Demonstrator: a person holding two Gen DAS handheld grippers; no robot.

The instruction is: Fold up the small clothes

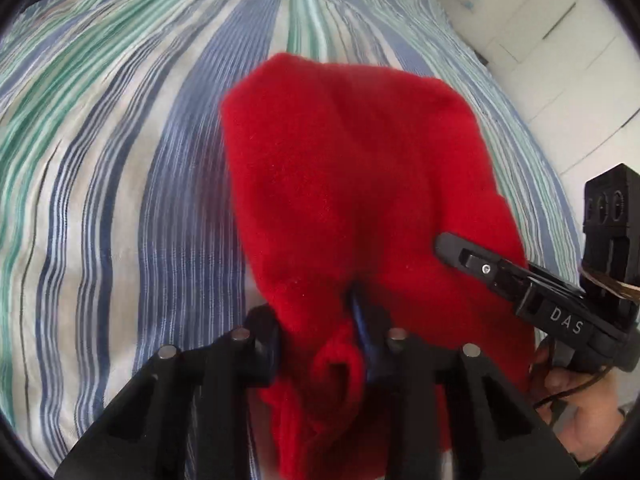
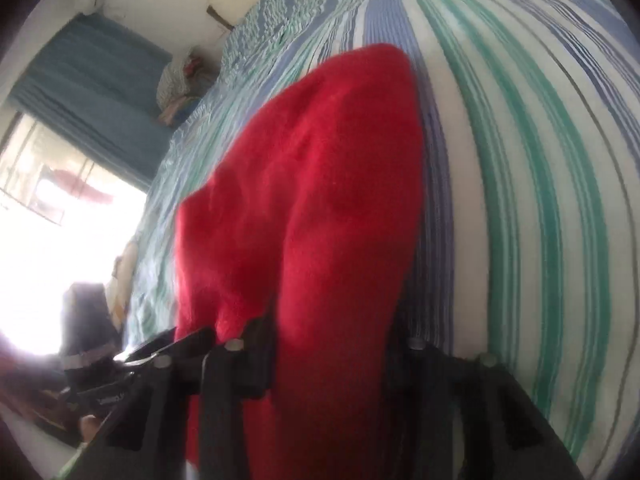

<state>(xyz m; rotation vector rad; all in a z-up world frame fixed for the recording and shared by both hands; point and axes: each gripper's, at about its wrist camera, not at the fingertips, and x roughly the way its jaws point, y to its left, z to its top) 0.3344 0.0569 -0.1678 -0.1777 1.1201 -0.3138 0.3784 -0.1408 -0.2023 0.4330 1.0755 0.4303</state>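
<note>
Above the striped bedsheet (image 1: 120,160) we held a red garment (image 1: 352,168), our left gripper (image 1: 324,336) and right gripper (image 2: 332,344) both clenched on its fabric.

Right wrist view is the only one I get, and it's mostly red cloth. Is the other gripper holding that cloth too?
Observer: Yes. In the left wrist view, the left gripper is shut on a bunched edge of the red garment.
Operator: Can you see my right gripper from there?
Observer: Yes, the right gripper comes in from the right, its finger lying against the garment's lower right part. It carries the letters DAS.
Operator: What is beyond the cloth on that side?
Observer: The striped bedsheet, then a white wall at the upper right.
</note>
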